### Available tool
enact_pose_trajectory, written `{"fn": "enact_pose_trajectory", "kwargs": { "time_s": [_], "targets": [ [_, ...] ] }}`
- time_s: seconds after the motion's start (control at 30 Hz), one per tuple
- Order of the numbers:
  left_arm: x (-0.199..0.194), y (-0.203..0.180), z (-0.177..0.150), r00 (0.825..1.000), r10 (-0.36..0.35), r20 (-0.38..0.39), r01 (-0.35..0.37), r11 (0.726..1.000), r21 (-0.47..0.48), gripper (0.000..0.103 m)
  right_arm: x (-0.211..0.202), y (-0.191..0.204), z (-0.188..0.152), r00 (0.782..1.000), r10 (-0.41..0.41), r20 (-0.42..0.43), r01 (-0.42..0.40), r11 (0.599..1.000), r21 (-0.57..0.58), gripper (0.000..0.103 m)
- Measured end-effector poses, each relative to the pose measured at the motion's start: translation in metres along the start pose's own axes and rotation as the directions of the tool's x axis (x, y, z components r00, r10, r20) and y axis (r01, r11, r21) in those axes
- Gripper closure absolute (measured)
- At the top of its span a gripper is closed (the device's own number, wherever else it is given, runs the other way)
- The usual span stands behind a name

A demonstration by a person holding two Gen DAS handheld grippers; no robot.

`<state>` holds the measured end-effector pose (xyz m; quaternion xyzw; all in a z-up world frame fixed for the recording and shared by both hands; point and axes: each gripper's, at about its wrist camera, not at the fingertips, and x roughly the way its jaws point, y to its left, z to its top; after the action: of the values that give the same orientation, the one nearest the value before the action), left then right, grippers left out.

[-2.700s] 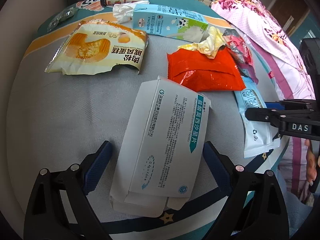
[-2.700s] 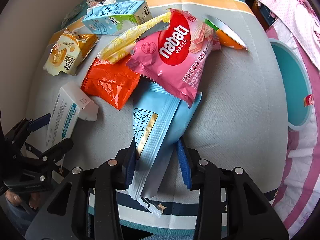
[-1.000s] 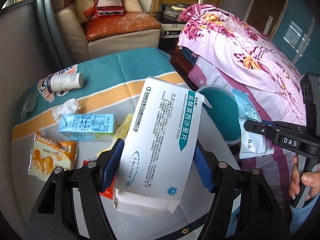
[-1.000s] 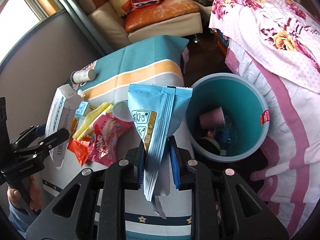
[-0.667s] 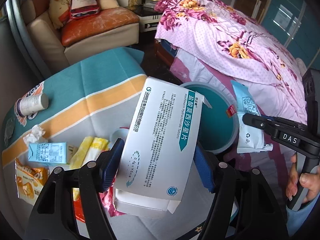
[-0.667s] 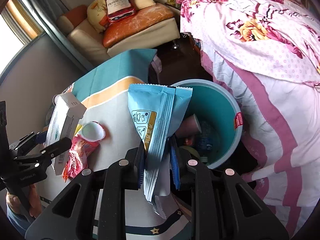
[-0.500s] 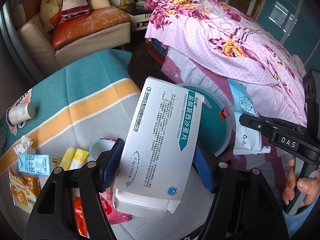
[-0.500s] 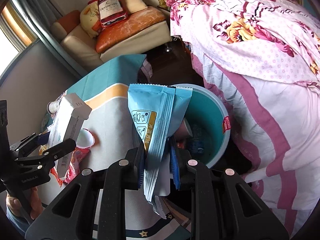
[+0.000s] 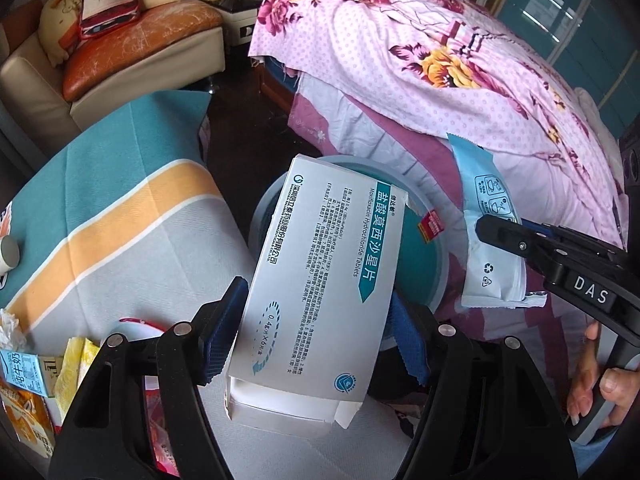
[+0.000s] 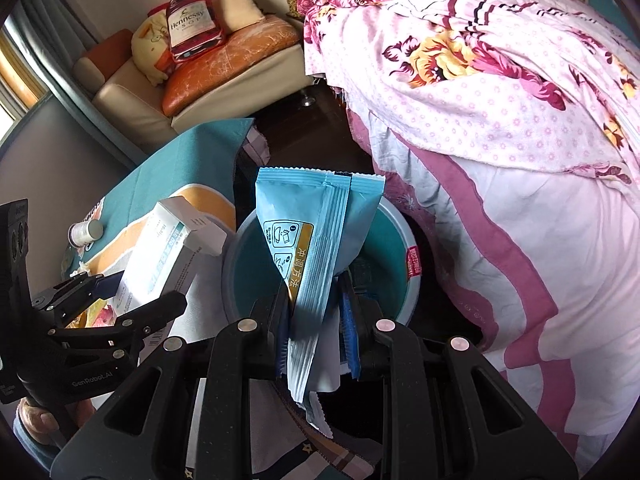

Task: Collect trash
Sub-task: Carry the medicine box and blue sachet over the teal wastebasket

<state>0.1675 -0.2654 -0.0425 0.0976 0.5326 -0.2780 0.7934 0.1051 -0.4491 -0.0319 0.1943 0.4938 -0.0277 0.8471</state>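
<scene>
Over the bin: both tools hang above a teal bin (image 9: 436, 264) that stands on the floor btwn tabletop and bed.
Left tool (image 9: 316, 332): jaws wide, blue pads pressed on both long sides of a white box (image 9: 320, 292); box held tilted, top end over the bin's near rim, open flap at the bottom end.
Right tool (image 10: 316, 332): jaws narrow, clamped on a blue sachet (image 10: 316, 240); sachet stands upright, wide top end up, torn tail hanging below the pads.
Sachet vs bin: right-wrist view puts it in front of the bin mouth; left-wrist view shows it just right of the rim, in the air.
Bin: red sticker on the inside wall near the rim; contents hidden by box and sachet.
Tabletop (image 9: 120, 208): cloth w/ teal, orange and grey bands, left of the bin.
Left on tabletop: milk carton (image 9: 24, 372), yellow wrapper (image 9: 74, 372), orange packet (image 9: 24, 420), white tissue (image 9: 10, 328), small bottle (image 10: 86, 233) further back.
Bed (image 10: 500, 120): pink floral cover, right of the bin.
Sofa (image 10: 200, 76): far end of room, cushions on it.
Person: fingers (image 9: 600, 392) around the right tool's handle, low right in left-wrist view.
</scene>
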Motion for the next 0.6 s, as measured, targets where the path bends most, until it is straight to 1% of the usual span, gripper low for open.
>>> {"fn": "enact_pose_trajectory", "kwargs": {
  "time_s": [0.13,0.2,0.37,0.6],
  "targets": [
    [0.014,-0.005,0.001,1.000,-0.007,-0.022,0.007,1.000,0.010,0.030,0.005,-0.005,0.004,1.000,-0.010,-0.008,0.010,1.000,0.013,0.081],
    [0.019,-0.005,0.002,1.000,0.009,-0.029,-0.009,1.000,0.012,0.027,0.007,-0.006,0.005,1.000,-0.013,-0.012,0.013,1.000,0.016,0.081],
    [0.015,-0.001,0.001,0.999,0.033,-0.010,-0.033,0.999,0.008,0.014,0.012,-0.004,0.005,1.000,-0.014,-0.021,0.015,1.000,0.018,0.081],
    [0.004,0.005,-0.004,0.999,0.044,0.015,-0.045,0.999,0.002,0.012,0.015,0.004,0.005,0.999,-0.015,-0.031,0.015,1.000,0.006,0.081]
  ]
}}
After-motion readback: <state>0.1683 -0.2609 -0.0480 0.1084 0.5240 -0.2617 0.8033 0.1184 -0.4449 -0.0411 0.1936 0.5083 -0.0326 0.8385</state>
